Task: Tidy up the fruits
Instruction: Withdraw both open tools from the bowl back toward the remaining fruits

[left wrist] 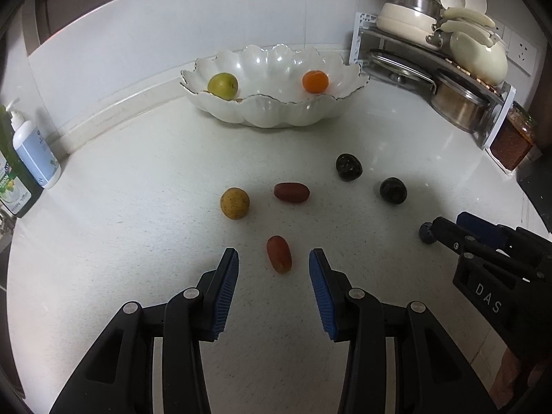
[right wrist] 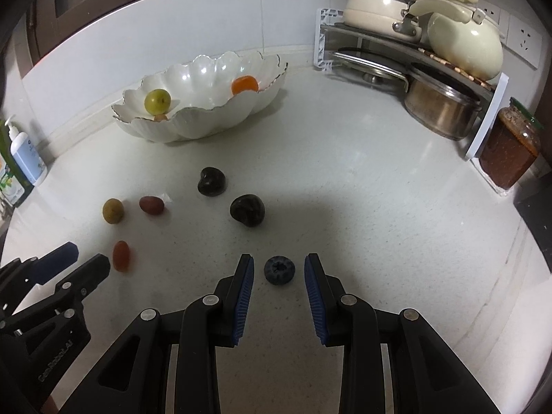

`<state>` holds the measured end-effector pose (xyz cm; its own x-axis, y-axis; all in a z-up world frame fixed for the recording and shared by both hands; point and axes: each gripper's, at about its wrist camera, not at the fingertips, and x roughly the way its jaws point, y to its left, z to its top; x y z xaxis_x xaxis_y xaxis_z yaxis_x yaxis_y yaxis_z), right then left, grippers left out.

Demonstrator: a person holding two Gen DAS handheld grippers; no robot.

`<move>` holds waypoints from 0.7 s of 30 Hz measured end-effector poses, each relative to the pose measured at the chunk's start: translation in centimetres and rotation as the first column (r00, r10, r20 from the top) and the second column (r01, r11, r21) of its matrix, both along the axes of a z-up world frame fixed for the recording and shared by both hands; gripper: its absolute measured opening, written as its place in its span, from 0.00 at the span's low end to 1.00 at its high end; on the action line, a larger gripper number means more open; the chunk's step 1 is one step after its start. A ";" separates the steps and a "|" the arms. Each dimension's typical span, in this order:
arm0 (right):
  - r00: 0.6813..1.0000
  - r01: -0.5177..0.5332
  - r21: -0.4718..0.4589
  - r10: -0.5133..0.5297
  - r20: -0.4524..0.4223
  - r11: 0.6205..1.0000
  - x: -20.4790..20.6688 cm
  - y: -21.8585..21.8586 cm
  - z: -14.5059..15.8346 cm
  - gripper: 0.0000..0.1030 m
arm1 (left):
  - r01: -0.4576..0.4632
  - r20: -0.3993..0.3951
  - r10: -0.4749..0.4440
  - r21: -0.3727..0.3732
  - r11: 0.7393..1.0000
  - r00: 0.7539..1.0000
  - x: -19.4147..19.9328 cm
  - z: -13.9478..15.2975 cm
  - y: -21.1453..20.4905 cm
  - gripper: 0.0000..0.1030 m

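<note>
A white scalloped bowl [left wrist: 276,114] at the back of the counter holds a green fruit [left wrist: 223,85] and an orange fruit [left wrist: 315,81]. My left gripper [left wrist: 273,258] is open, its blue pads either side of a red grape [left wrist: 278,253] on the counter. Beyond it lie a second red grape [left wrist: 291,192], a yellow-brown fruit [left wrist: 234,203] and two dark fruits [left wrist: 348,167], [left wrist: 393,190]. My right gripper [right wrist: 278,265] is open around a blueberry [right wrist: 279,269] on the counter, not touching it. The bowl [right wrist: 193,124] also shows in the right wrist view.
A rack with pots and a cream kettle [left wrist: 445,65] fills the back right corner, with a jar of red paste [left wrist: 512,138] beside it. Soap bottles [left wrist: 31,151] stand at the left edge. A dark block [right wrist: 534,207] sits at the far right.
</note>
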<state>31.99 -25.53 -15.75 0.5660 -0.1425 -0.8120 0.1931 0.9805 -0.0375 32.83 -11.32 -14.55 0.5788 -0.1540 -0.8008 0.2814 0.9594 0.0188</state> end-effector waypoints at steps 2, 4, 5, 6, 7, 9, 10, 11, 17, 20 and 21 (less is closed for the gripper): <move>1.000 0.000 0.004 0.000 -0.003 1.000 0.1 -0.1 -0.2 0.31 | -0.004 -0.003 0.004 0.005 1.000 1.000 0.2 -0.3 -0.2 0.41; 1.000 -0.005 0.006 0.005 -0.007 1.000 0.2 -0.2 -0.4 0.31 | -0.005 -0.010 0.005 0.002 1.000 1.000 0.5 -0.6 -0.3 0.41; 1.000 -0.007 0.005 0.007 -0.007 1.000 0.2 -0.1 -0.5 0.31 | -0.006 -0.011 0.006 0.003 1.000 1.000 0.5 -0.7 -0.4 0.41; 1.000 -0.010 0.004 0.010 -0.010 1.000 0.3 -0.1 -0.7 0.31 | -0.006 -0.014 0.006 0.005 1.000 1.000 0.6 -0.8 -0.5 0.41; 1.000 -0.011 0.003 0.011 -0.013 1.000 0.3 -0.1 -0.8 0.31 | -0.007 -0.016 0.007 0.005 1.000 1.000 0.7 -1.0 -0.6 0.41; 1.000 -0.011 0.005 0.011 -0.019 1.000 0.5 -0.2 -1.1 0.31 | -0.012 -0.024 0.012 0.006 1.000 1.000 0.8 -1.2 -0.7 0.41; 1.000 -0.012 0.007 0.012 -0.023 1.000 0.6 -0.2 -1.2 0.31 | -0.015 -0.029 0.015 0.005 1.000 0.999 0.9 -1.4 -0.7 0.41; 1.000 -0.009 0.006 0.010 -0.024 1.000 0.6 -0.3 -1.3 0.31 | -0.018 -0.030 0.018 0.007 1.000 0.999 1.0 -1.5 -0.8 0.41; 0.999 -0.007 0.010 0.008 -0.038 1.000 1.0 -0.5 -1.9 0.31 | -0.030 -0.041 0.030 0.014 0.999 0.999 1.3 -2.1 -0.8 0.40; 0.999 -0.010 0.009 0.011 -0.044 1.000 1.1 -0.4 -2.2 0.31 | -0.040 -0.044 0.040 0.015 0.999 0.998 1.5 -2.3 -0.8 0.39; 0.999 -0.010 0.006 0.010 -0.045 1.000 1.1 -0.4 -2.3 0.31 | -0.040 -0.044 0.041 0.017 0.999 0.998 1.6 -2.4 -0.9 0.38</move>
<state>33.08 -25.94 -18.02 0.5303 -0.1319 -0.8375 0.1813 0.9826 -0.0399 34.40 -12.19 -16.91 0.5484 -0.1186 -0.8278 0.2434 0.9697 0.0224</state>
